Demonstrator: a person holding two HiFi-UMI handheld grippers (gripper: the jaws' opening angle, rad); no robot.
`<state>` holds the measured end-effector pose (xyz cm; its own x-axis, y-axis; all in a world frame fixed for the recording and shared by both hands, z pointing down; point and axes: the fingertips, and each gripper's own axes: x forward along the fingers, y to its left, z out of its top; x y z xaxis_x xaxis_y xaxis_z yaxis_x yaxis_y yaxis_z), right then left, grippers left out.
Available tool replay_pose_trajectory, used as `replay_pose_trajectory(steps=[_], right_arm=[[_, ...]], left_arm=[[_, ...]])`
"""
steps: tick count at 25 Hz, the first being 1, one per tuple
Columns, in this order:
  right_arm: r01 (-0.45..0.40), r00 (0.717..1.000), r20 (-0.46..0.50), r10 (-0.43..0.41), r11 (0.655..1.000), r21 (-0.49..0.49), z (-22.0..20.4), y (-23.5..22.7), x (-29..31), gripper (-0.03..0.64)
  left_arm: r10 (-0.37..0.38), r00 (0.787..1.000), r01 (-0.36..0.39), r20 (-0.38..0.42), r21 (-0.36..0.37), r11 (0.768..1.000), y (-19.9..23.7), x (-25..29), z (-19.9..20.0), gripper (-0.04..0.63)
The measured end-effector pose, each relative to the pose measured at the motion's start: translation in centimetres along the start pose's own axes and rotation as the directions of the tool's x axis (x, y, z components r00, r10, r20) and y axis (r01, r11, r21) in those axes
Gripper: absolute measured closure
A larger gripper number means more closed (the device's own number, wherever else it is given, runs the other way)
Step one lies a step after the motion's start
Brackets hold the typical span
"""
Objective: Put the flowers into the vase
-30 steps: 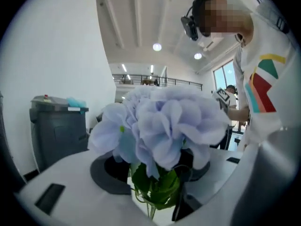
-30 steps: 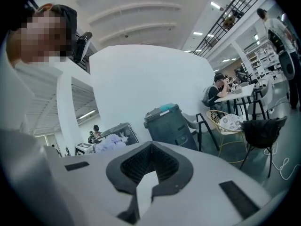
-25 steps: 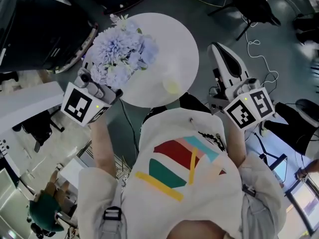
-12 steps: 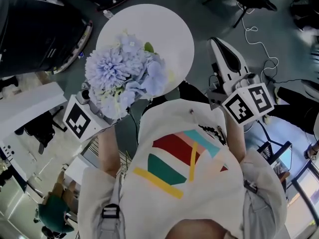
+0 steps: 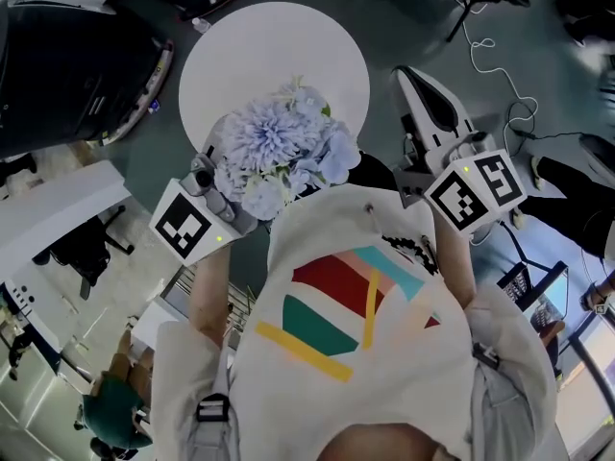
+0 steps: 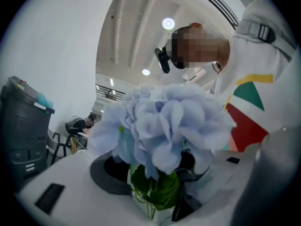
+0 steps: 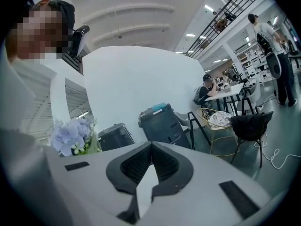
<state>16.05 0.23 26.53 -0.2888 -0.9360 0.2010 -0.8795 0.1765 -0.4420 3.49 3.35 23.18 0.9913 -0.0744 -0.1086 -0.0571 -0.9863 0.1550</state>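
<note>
Head view shows your left gripper (image 5: 233,209) low at the left, close to your chest, with its marker cube towards your arm. It carries the flowers (image 5: 283,152), a pale blue bunch whose heads sit over the near edge of the round white table (image 5: 279,56) and partly over your shirt. In the left gripper view the 2 jaws stand partly apart and clamp the green stems and leaves at the base of the bunch, with the blooms (image 6: 164,126) filling the space above them and your torso just behind.

Your right gripper (image 5: 413,185) is on the other side of your body, well apart from the bunch. In the right gripper view its 2 jaws (image 7: 150,147) meet at the tips with nothing between them. That view also catches the flowers (image 7: 73,135) at its left and a dark grey bin (image 7: 162,124) further back.
</note>
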Motion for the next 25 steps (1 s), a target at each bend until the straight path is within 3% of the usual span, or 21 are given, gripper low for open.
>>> replay_pose_trajectory(steps=[4, 7, 12, 17, 19, 22, 25], right_arm=[[-0.003, 1.0, -0.018, 0.003, 1.0, -0.007, -0.7, 0.5, 0.0, 0.604], [0.001, 0.999, -0.032, -0.002, 1.0, -0.014, -1.0, 1.3, 0.4, 0.604], [0.015, 0.999, -0.038, -0.016, 1.0, -0.008, -1.3, 1.2, 0.6, 0.604], [0.022, 0.999, -0.043, -0.023, 1.0, -0.007, -1.4, 0.8, 0.1, 0.604], [0.025, 0.999, -0.048, -0.025, 1.0, -0.007, -1.2, 0.4, 0.5, 0.604], [0.026, 0.998, -0.063, -0.026, 1.0, -0.004, -1.2, 0.0, 1.0, 0.604], [0.024, 0.997, -0.074, -0.024, 1.0, -0.002, -1.3, -0.1, 1.3, 0.604]], left_arm=[[0.086, 0.995, -0.085, -0.052, 0.026, 0.996, 1.0, 0.4, -3.3, 0.347], [0.106, 0.991, -0.101, -0.082, 0.06, 0.993, 0.9, 0.1, -4.5, 0.347], [0.135, 0.987, -0.131, -0.092, 0.049, 0.99, 1.0, 0.0, -6.0, 0.347], [0.2, 0.977, -0.193, -0.079, 0.089, 0.977, 1.5, 0.0, -7.3, 0.345], [0.202, 0.975, -0.193, -0.094, 0.101, 0.976, 1.8, 0.3, -8.1, 0.345], [0.181, 0.973, -0.166, -0.144, 0.114, 0.98, 1.7, 0.9, -9.5, 0.272], [0.164, 0.969, -0.137, -0.184, 0.146, 0.98, 1.4, 1.0, -10.6, 0.247]])
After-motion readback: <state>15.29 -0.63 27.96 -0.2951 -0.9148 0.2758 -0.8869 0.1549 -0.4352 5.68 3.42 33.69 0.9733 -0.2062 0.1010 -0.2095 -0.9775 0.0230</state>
